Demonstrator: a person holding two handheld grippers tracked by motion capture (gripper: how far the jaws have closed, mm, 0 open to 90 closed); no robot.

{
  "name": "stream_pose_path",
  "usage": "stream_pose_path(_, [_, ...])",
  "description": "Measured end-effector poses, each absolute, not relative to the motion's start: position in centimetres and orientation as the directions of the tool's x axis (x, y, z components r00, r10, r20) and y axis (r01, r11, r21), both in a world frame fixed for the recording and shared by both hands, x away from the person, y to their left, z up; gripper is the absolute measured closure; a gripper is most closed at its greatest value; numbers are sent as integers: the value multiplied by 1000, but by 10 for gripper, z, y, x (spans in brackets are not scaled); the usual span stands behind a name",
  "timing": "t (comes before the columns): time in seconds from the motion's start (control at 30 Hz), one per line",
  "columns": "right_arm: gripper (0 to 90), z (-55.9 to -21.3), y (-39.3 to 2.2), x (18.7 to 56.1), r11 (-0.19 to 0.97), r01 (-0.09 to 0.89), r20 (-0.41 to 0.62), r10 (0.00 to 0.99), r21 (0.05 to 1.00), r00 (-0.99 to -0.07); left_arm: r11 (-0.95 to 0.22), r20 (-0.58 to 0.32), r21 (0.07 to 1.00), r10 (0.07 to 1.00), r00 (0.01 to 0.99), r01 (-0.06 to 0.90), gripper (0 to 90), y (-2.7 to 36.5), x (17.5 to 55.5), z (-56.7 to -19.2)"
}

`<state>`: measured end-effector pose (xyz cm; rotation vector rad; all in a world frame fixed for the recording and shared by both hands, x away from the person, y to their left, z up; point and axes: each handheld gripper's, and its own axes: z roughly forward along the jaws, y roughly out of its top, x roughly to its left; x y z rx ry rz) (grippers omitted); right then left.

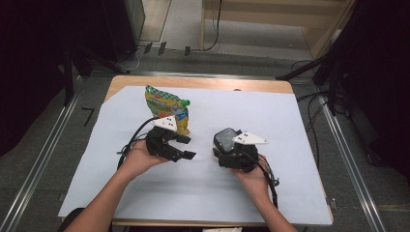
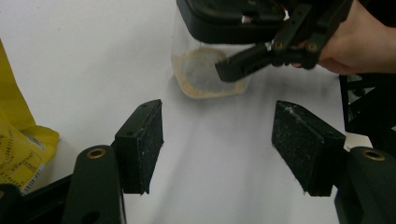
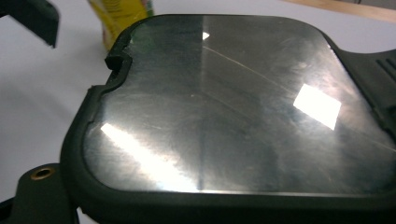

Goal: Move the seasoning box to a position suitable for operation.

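The left gripper (image 1: 186, 147) sat on the white sheet (image 1: 290, 125) with its jaws spread and nothing between the pads (image 2: 144, 144); only bare sheet lay between them. The right gripper (image 1: 227, 150) was at a clear container (image 2: 205, 77) with a dark lid (image 3: 224, 107), which stood near the middle of the sheet, just right of the left gripper. One finger (image 2: 243, 65) of the right gripper lay against the container's clear wall under the lid; whether its jaws pinched the container could not be told. A yellow-green snack bag (image 1: 167, 108) stood upright behind the left gripper, apart from the container.
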<state>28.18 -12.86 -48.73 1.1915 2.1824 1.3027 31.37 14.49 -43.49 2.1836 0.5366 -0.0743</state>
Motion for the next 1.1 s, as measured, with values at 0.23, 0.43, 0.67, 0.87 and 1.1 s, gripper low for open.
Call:
stream_pose_path(0.23, [158, -492, -108, 273, 265, 473, 134, 744, 840, -654, -537, -237, 739, 357, 903, 406, 356, 146, 314, -435])
stream_pose_path(0.43, [157, -501, -101, 273, 290, 488, 138, 731, 823, -668, -540, -237, 739, 353, 905, 404, 356, 145, 314, -436])
stream_pose_path(0.67, [156, -503, -102, 268, 317, 458, 105, 719, 830, -687, -543, -239, 737, 347, 907, 403, 357, 144, 314, -436])
stream_pose_path(0.87, [135, -502, -104, 265, 332, 468, 109, 710, 819, -696, -538, -249, 740, 338, 907, 404, 384, 142, 313, -437])
stream_pose_path(1.1, [141, -494, -113, 258, 343, 476, 116, 702, 810, -703, -544, -245, 734, 345, 906, 406, 404, 142, 313, -439])
